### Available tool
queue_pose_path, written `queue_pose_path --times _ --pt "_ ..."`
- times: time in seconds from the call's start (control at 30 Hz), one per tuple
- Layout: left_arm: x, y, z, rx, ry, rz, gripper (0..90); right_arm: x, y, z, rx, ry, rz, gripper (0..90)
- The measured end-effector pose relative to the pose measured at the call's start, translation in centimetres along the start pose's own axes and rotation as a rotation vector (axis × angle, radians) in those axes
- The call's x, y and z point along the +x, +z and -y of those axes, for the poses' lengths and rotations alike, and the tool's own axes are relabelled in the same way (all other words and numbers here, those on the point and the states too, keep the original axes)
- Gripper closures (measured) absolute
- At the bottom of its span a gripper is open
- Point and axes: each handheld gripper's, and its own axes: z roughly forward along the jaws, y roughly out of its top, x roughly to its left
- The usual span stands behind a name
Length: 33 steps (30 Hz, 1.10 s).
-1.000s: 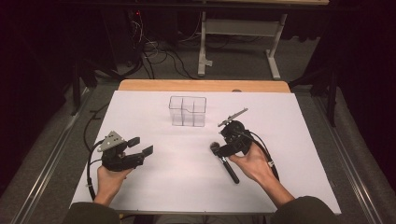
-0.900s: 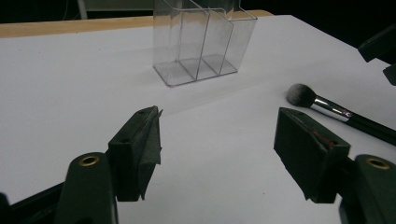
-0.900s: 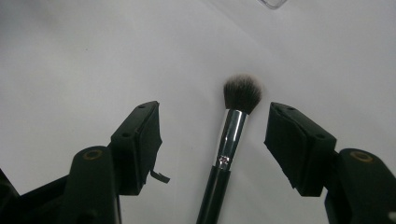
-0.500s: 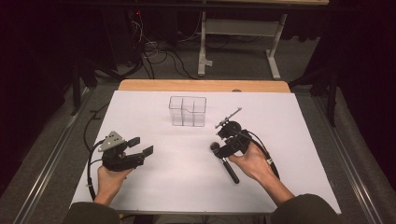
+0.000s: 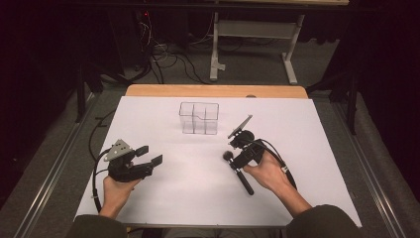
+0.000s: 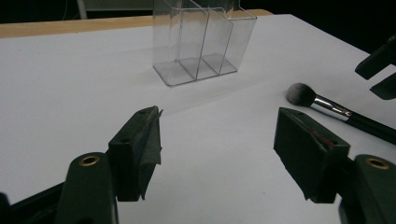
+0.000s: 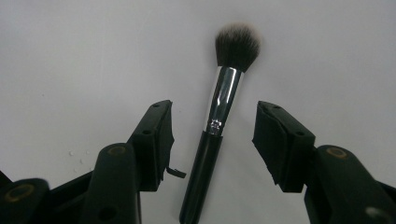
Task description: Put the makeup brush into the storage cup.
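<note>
A black makeup brush (image 5: 240, 174) with a silver ferrule and a dark fluffy head lies flat on the white table (image 5: 198, 198), right of centre. My right gripper (image 5: 237, 159) hangs over it. In the right gripper view the brush (image 7: 223, 93) lies between the two jaws, and there is a gap on each side of the handle. The jaws have just been closing, and the pads are not pressing on the brush. My left gripper (image 5: 151, 154) rests at the left, open and empty (image 6: 217, 140). A clear plastic organiser (image 5: 199, 118) with several compartments stands upright at the back centre.
The left gripper view has the organiser (image 6: 201, 42) ahead and the brush (image 6: 327, 106) to the right, with the right gripper's jaws (image 6: 378, 70) at the edge. A wooden strip (image 5: 213, 90) borders the table's far side. Cables and a stand lie on the floor behind.
The right gripper has tipped slightly lower over the brush. The left gripper, the brush and the organiser have stayed where they were.
</note>
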Motion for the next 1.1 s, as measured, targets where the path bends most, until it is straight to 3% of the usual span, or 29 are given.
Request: queue_pose_path --times 0.27,0.3,0.33,0.4,0.83,1.1 --pt "-0.1 -0.2 0.0 -0.018 0.007 -0.008 32.3 0.1 0.8 -0.1 0.066 -0.007 -0.008 51.9" --pt "-0.2 -0.3 0.0 -0.018 0.01 -0.008 32.3 0.2 0.9 0.0 0.077 0.011 -0.011 52.1" --pt "-0.2 -0.3 0.0 -0.019 0.011 -0.008 32.3 0.1 1.0 0.0 0.077 -0.013 -0.009 52.2" --pt "-0.2 -0.2 0.0 -0.017 0.011 -0.008 32.3 0.1 1.1 0.1 0.093 -0.009 -0.011 52.6" --pt "-0.2 -0.2 0.0 -0.016 0.011 -0.012 32.1 -0.1 2.7 1.0 0.146 0.022 -0.018 55.6" --pt "-0.1 -0.3 -0.1 -0.022 0.007 -0.028 31.5 0.0 3.5 1.1 0.161 0.009 -0.008 57.5"
